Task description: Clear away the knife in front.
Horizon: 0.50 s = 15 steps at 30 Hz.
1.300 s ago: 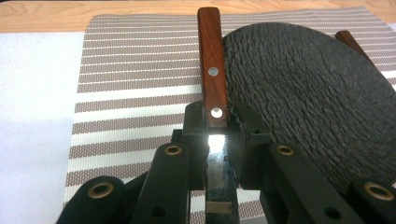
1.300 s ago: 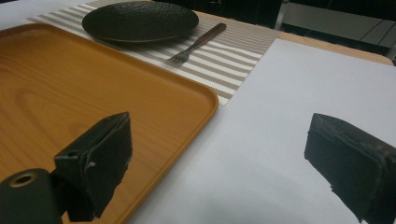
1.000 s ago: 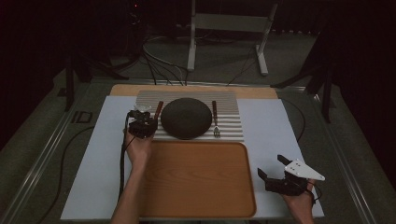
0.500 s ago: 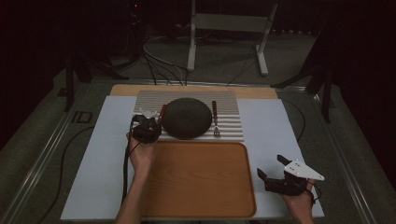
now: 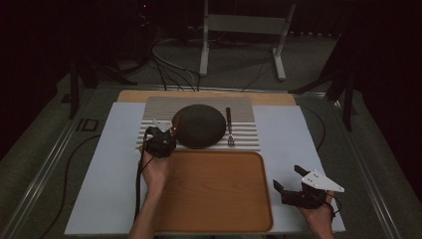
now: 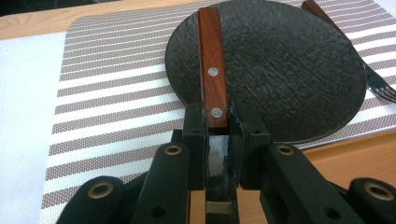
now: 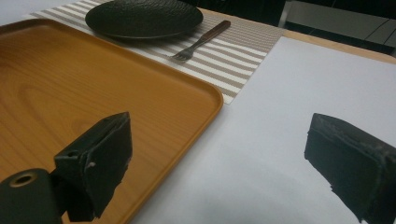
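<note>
Meanwhile, at the tabletop, the left claw is clamped on a knife by the near end of its wooden handle — two rivets showing, the handle reaching out over the left part of the black plate. Seen from above, that claw sits at the plate's left edge, over the striped mat. A fork lies on the mat just right of the plate. Nearer the person, the wooden tray is bare. The right claw rests on the white sheet beside the tray's right edge — jaws spread wide, nothing between them.
</note>
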Motion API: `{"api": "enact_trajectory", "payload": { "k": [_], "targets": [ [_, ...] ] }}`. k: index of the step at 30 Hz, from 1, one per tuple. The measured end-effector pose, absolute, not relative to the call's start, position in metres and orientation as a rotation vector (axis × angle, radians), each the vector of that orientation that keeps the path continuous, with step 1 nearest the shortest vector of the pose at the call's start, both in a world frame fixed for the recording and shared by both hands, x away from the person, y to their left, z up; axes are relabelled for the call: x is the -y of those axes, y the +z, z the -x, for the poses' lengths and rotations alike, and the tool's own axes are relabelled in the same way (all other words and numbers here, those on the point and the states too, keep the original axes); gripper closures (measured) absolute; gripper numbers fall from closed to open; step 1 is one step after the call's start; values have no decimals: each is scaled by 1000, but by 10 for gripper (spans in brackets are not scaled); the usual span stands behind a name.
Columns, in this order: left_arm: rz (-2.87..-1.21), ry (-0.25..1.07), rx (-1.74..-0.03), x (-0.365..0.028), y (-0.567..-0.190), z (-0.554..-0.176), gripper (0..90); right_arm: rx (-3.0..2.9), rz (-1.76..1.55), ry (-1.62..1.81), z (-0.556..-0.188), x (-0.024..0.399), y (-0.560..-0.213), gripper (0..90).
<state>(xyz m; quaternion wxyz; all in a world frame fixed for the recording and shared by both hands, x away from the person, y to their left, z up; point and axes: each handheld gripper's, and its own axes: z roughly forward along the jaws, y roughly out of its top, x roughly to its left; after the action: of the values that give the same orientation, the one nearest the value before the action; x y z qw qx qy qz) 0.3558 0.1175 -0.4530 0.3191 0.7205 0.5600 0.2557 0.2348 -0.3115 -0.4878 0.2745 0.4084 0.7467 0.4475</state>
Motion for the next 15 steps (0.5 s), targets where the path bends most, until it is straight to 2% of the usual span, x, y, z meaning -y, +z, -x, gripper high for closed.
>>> {"api": "enact_trajectory", "payload": {
  "k": [15],
  "targets": [
    [-1884,659,-1470,-116,-455,-339,781,-2015,-1091,1204,-235,310,-488,75]
  ]
}}
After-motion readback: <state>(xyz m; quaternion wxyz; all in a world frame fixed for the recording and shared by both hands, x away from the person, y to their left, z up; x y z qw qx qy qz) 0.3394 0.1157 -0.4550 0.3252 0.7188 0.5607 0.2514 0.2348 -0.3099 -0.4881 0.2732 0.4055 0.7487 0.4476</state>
